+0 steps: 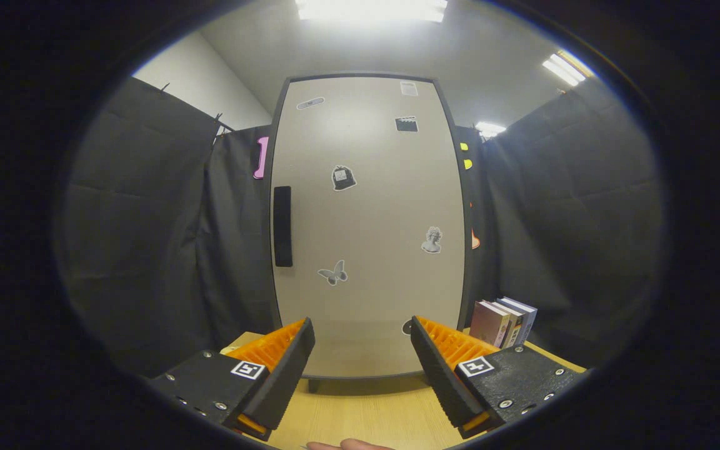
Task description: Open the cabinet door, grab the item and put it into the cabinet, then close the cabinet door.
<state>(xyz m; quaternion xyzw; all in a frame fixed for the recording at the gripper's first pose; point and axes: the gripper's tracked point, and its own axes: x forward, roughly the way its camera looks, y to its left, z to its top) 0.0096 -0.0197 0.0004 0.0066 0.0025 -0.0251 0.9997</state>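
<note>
A tall beige cabinet (369, 225) stands straight ahead on the wooden table (366, 415), its door closed and dotted with small stickers. A black vertical handle (282, 226) runs along the door's left side, about mid height. Several books (502, 322) stand upright on the table just right of the cabinet, beyond my right finger. My gripper (363, 344) is open a short way in front of the door's lower part, nothing between its fingers.
Black cloth walls close in on both sides and behind the cabinet. A fingertip of a person's hand (350, 445) shows at the table's near edge. Bare tabletop lies between the fingers and the cabinet's base.
</note>
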